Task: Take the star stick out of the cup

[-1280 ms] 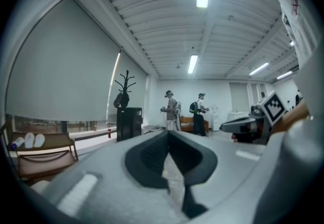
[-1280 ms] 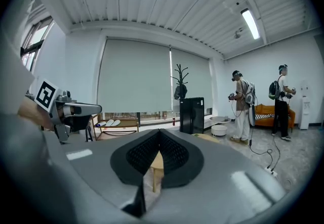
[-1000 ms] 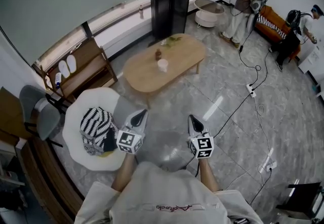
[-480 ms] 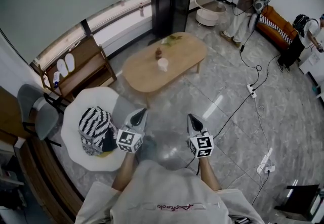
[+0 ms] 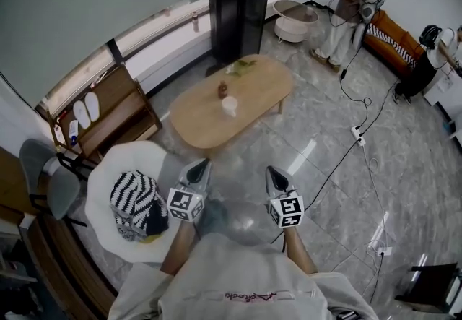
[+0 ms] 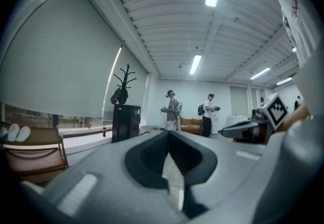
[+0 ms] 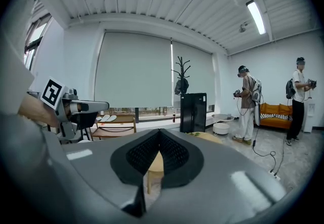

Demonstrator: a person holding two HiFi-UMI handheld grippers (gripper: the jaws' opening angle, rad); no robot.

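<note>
A white cup (image 5: 229, 105) stands on the oval wooden table (image 5: 253, 84), far ahead of both grippers; a small brown object (image 5: 222, 87) sits just behind it. The star stick is too small to make out. My left gripper (image 5: 203, 162) and right gripper (image 5: 271, 169) are held side by side in front of my body, over the marble floor, pointing toward the table. Both are shut and hold nothing. In the left gripper view the left gripper (image 6: 168, 134) has its tips meeting. In the right gripper view the right gripper (image 7: 159, 132) is shut too, with the table (image 7: 205, 137) beyond.
A white round chair (image 5: 108, 167) with a striped cushion (image 5: 137, 199) is at my left. A wooden rack (image 5: 101, 113), a black cabinet (image 5: 238, 8) and a round side table (image 5: 292, 19) line the far side. Two people (image 5: 346, 1) stand at the back right; a cable and power strip (image 5: 357, 131) lie on the floor.
The head view has shifted slightly, so the table and chair sit a little differently in frame. Both grippers stay shut and keep their place before my body.
</note>
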